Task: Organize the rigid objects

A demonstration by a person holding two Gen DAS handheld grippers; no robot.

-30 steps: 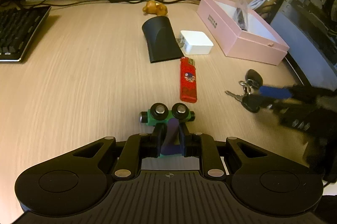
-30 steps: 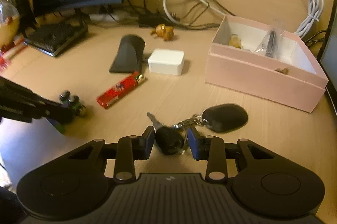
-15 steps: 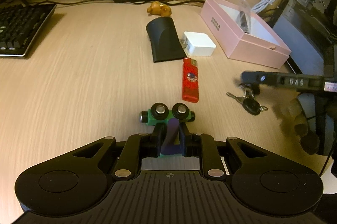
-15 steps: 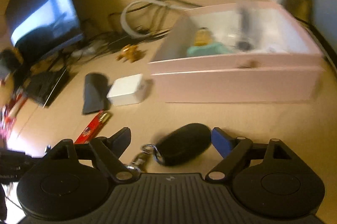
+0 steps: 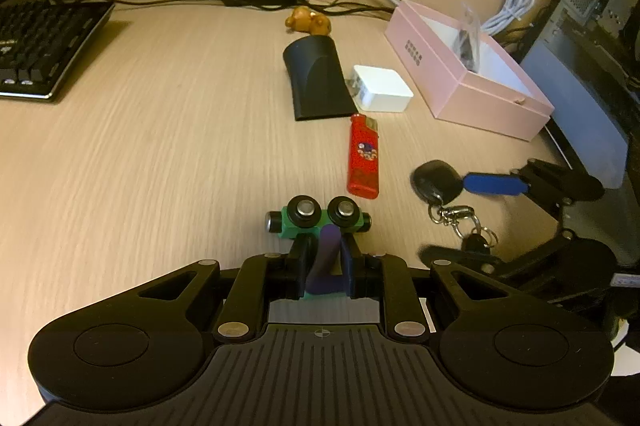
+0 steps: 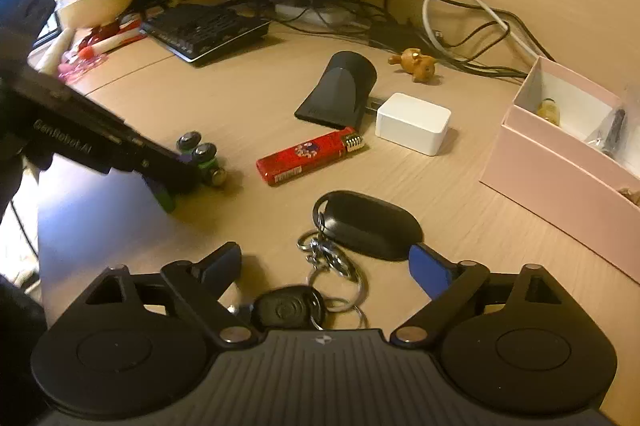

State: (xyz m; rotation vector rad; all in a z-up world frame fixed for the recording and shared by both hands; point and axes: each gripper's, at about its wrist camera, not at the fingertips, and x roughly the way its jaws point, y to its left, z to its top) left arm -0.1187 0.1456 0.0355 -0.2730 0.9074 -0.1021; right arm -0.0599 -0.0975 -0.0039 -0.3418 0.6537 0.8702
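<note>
My left gripper (image 5: 323, 246) is shut on a green and purple toy with two round metal-capped wheels (image 5: 318, 216), held low over the desk; it also shows in the right wrist view (image 6: 200, 155). My right gripper (image 6: 326, 262) is open, its jaws wide on either side of a key bunch with a black fob (image 6: 368, 222) and a black key (image 6: 286, 310) lying on the desk. The fob also shows in the left wrist view (image 5: 436, 179). The pink open box (image 6: 560, 169) stands to the right, with small items inside.
On the desk lie a red lighter (image 5: 363, 155), a white charger block (image 5: 382, 93), a black wedge-shaped piece (image 5: 318, 79) and a small brown figurine (image 5: 308, 21). A keyboard (image 5: 36, 45), monitor and cables line the back. A computer case (image 5: 592, 37) stands right.
My right gripper opened and let go of the keys, swung up toward the pink box, then came back down over the key bunch. The left gripper kept hold of the toy.
</note>
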